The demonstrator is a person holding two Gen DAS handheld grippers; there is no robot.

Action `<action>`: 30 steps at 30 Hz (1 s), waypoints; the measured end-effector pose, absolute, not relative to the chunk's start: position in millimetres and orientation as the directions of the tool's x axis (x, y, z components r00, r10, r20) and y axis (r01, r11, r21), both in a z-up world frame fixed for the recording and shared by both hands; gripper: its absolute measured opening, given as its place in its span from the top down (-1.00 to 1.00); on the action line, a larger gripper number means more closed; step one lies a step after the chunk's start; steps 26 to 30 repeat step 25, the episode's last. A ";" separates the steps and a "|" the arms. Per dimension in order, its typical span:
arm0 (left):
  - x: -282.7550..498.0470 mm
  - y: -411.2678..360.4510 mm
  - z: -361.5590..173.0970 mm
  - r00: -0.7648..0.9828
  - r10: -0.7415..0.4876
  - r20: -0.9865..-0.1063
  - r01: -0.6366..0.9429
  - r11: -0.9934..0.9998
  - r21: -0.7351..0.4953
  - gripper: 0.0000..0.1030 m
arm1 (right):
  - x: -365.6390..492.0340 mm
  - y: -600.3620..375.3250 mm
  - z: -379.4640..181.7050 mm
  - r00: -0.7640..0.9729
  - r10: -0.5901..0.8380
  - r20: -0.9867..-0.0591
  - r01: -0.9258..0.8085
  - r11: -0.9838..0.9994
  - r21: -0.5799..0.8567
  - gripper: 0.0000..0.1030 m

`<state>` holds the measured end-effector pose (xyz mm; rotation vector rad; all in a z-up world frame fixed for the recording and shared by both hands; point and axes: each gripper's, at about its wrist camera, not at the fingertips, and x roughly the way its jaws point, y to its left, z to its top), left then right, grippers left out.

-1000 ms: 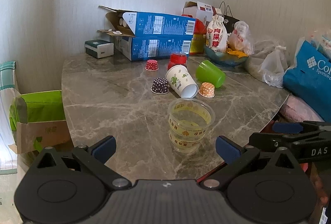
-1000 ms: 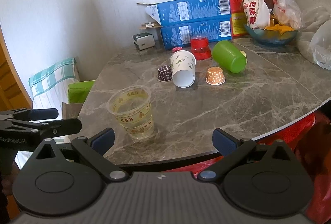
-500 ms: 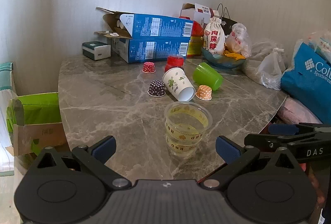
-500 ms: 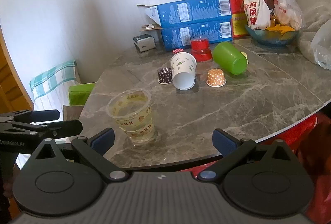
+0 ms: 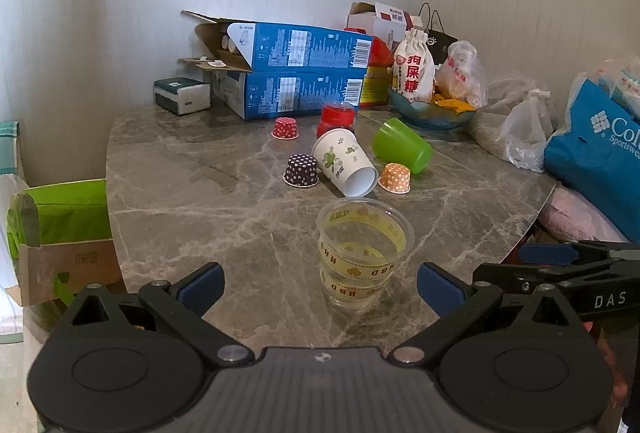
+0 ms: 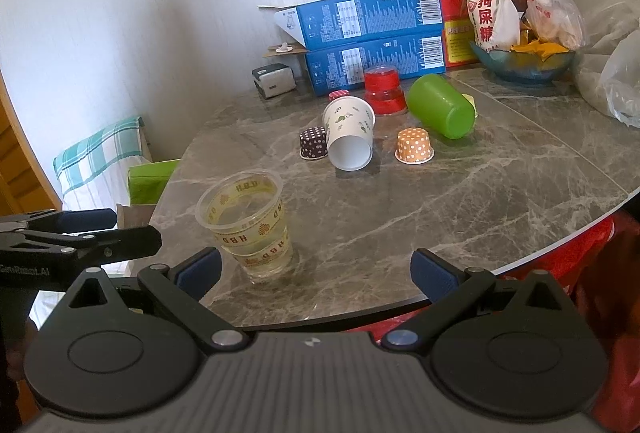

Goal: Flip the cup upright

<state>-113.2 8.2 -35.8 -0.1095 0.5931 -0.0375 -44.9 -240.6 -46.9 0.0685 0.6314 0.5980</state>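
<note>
1. The left gripper (image 5: 319, 287) has its fingers spread wide, holding and touching nothing; the right gripper (image 6: 316, 271) is likewise spread wide and bare.
2. On the marble table (image 5: 192, 201): one clear plastic cup (image 5: 362, 251) standing upright, one white paper cup (image 5: 345, 161) and one green cup (image 5: 402, 145) on their sides, three small dotted paper cups — purple (image 5: 301, 170), orange (image 5: 395, 177), red (image 5: 285, 128) — upside down, and two blue boxes (image 5: 304, 73) stacked.
3. The clear plastic cup stands near the table's front edge — just ahead of the left gripper's gap, and ahead-left of the right gripper, close to its left finger (image 6: 199, 269). The tipped cups lie farther back.
</note>
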 end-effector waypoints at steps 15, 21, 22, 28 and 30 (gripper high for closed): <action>-109.1 7.9 -40.6 0.822 -0.072 -0.565 0.005 0.993 -0.119 -1.00 | -42.8 -240.2 -49.5 0.639 0.548 -0.541 -0.506 0.828 0.241 -0.98; -111.8 7.5 -36.7 0.842 -0.075 -0.535 0.009 0.992 -0.126 -1.00 | -42.3 -239.6 -51.3 0.635 0.548 -0.545 -0.507 0.827 0.242 -0.98; -111.7 7.5 -36.4 0.843 -0.075 -0.533 0.010 0.992 -0.124 -1.00 | -42.2 -239.4 -51.8 0.634 0.548 -0.545 -0.507 0.827 0.242 -0.98; -110.1 9.8 -37.2 0.843 -0.062 -0.535 -0.006 0.992 -0.124 -1.00 | -41.7 -238.6 -53.4 0.627 0.559 -0.543 -0.513 0.821 0.253 -0.98; -110.1 9.8 -37.2 0.843 -0.062 -0.535 -0.006 0.992 -0.124 -1.00 | -41.7 -238.6 -53.4 0.627 0.559 -0.543 -0.513 0.821 0.253 -0.98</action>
